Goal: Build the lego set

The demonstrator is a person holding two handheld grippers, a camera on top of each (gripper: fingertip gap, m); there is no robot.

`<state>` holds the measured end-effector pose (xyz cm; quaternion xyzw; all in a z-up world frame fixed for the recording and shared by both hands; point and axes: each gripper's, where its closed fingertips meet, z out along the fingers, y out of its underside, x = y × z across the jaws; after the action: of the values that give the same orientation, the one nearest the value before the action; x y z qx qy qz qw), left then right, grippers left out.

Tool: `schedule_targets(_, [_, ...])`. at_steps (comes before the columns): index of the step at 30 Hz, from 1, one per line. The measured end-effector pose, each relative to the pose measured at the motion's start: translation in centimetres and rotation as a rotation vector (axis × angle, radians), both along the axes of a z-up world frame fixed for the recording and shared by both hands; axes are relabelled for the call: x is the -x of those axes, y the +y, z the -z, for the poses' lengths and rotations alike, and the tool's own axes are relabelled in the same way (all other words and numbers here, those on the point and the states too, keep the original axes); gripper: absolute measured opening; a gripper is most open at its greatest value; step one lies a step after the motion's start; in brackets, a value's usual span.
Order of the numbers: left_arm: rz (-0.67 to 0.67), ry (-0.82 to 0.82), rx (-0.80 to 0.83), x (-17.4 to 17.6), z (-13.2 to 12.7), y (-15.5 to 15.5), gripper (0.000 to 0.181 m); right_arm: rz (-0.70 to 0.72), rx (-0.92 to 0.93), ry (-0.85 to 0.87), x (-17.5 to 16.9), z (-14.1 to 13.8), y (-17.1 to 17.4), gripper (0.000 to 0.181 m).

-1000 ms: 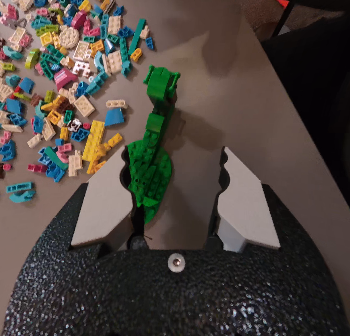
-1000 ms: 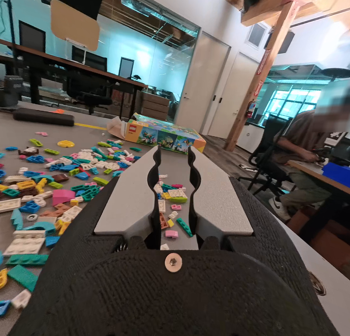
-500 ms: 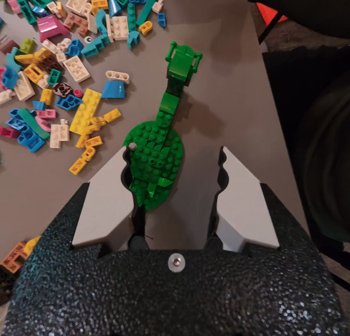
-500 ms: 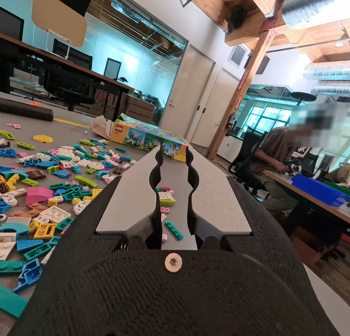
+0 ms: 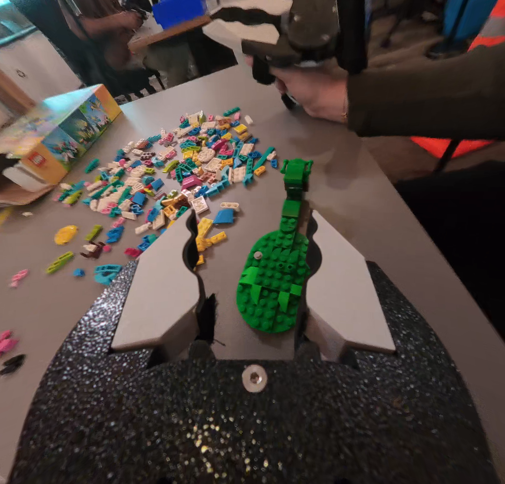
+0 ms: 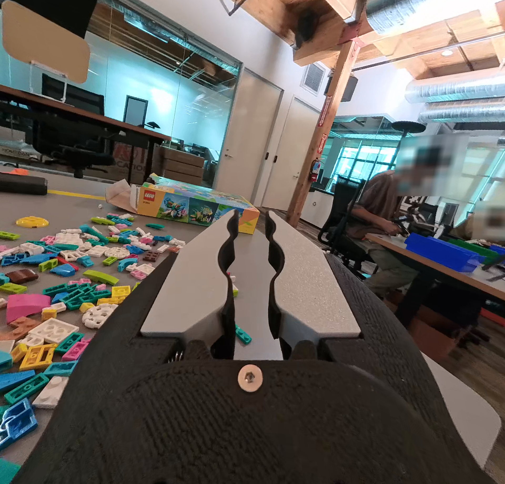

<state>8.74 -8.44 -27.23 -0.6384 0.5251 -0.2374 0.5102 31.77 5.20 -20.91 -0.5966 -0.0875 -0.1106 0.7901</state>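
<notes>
A green Lego build, an oval studded plate with a long stem and a small head, lies flat on the grey table. My left gripper is open and empty, with the build between its fingers, close to the right finger; I cannot tell if they touch. A pile of loose coloured bricks lies left of and beyond the build and also shows in the right wrist view. My right gripper is empty, its jaws a narrow gap apart. A hand holds it above the table's far side.
The opened Lego box lies at the far left of the table. A yellow disc lies apart from the pile. The table's right edge runs close to the build. A person sits at another table with a blue bin. Across from one pair of fingers to the other is roughly 30 cm. To reach the yellow disc in a straight line is about 25 cm for my left fingers, about 35 cm for my right. It is also in sight in the right wrist view.
The left view has tilted up and shifted left, so the green build now sits by the right finger instead of the left. The right gripper has come into that view and has risen slightly.
</notes>
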Motion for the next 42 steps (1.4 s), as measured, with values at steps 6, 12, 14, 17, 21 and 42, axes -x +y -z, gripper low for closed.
schedule_targets(6, [-0.098, -0.151, -0.087, 1.4, -1.2, 0.8, 0.076, 0.004, -0.044, 0.129, -1.9, -0.5, -0.6, 0.0])
schedule_targets(12, [-0.165, -0.257, -0.176, 2.5, -2.5, 1.1, 0.049, 0.013, -0.018, 0.061, -1.3, -0.2, -0.4, 0.0])
schedule_targets(14, [-0.235, -0.259, -0.162, 3.4, -2.2, 2.1, 0.033, 0.023, -0.008, 0.032, -1.1, -0.1, -0.3, 0.0])
schedule_targets(17, [-0.317, -0.264, -0.115, 4.5, -1.7, 3.4, 0.012, 0.018, 0.001, 0.007, -0.7, 0.0, -0.1, 0.0])
schedule_targets(21, [-0.35, -0.238, -0.121, 4.9, -1.5, 3.9, 0.0, 0.016, 0.006, -0.008, -0.5, 0.1, -0.1, 0.0])
schedule_targets(42, [-0.274, -0.149, -0.08, 3.6, -0.1, 3.2, 0.0, -0.026, 0.027, -0.053, 0.6, 0.4, 0.2, 0.0])
